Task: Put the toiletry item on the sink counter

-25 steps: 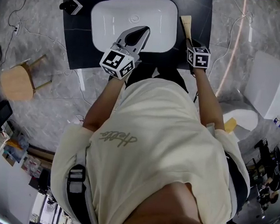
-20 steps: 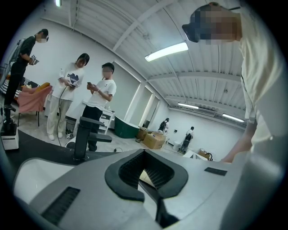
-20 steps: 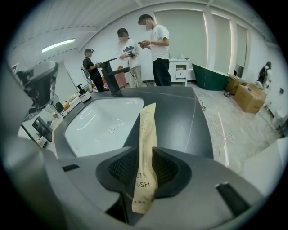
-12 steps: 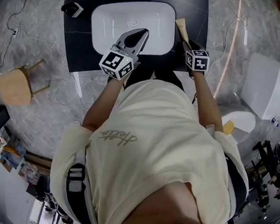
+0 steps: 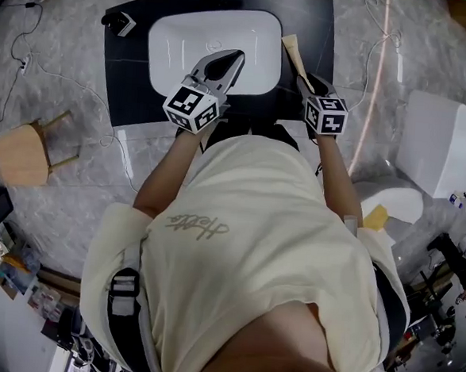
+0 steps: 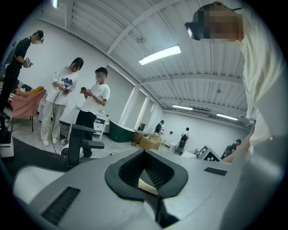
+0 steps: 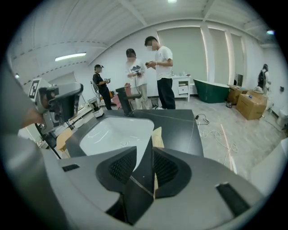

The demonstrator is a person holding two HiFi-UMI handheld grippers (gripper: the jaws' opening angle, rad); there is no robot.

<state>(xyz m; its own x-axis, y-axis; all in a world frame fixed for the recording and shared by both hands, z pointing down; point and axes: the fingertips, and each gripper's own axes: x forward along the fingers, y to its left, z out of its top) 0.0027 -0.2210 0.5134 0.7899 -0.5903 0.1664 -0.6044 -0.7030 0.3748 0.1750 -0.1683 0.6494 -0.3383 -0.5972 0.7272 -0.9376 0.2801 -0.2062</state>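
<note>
A flat tan toiletry item (image 5: pixel 292 52) lies on the black sink counter (image 5: pixel 316 28), just right of the white basin (image 5: pixel 179 42). My right gripper (image 5: pixel 306 79) points at its near end. In the right gripper view the jaws (image 7: pixel 152 148) stand slightly apart, so the gripper is open. The tan item (image 7: pixel 157 134) shows in the narrow gap and beyond it, resting on the counter (image 7: pixel 180 126). My left gripper (image 5: pixel 234 56) hovers over the basin with its tips together, shut (image 6: pixel 144 152). A tan patch shows through its jaw opening; I cannot tell what it is.
A black faucet (image 7: pixel 126 101) stands behind the basin (image 7: pixel 117 132). A small black-and-white object (image 5: pixel 119 22) sits at the counter's far left corner. On the floor are a wooden stool (image 5: pixel 24 155), cables (image 5: pixel 378 48) and a white fixture (image 5: pixel 443 144). Several people stand beyond.
The head view has slid a little. The tan item stays on the counter in front of the right gripper. The left gripper keeps its place over the basin.
</note>
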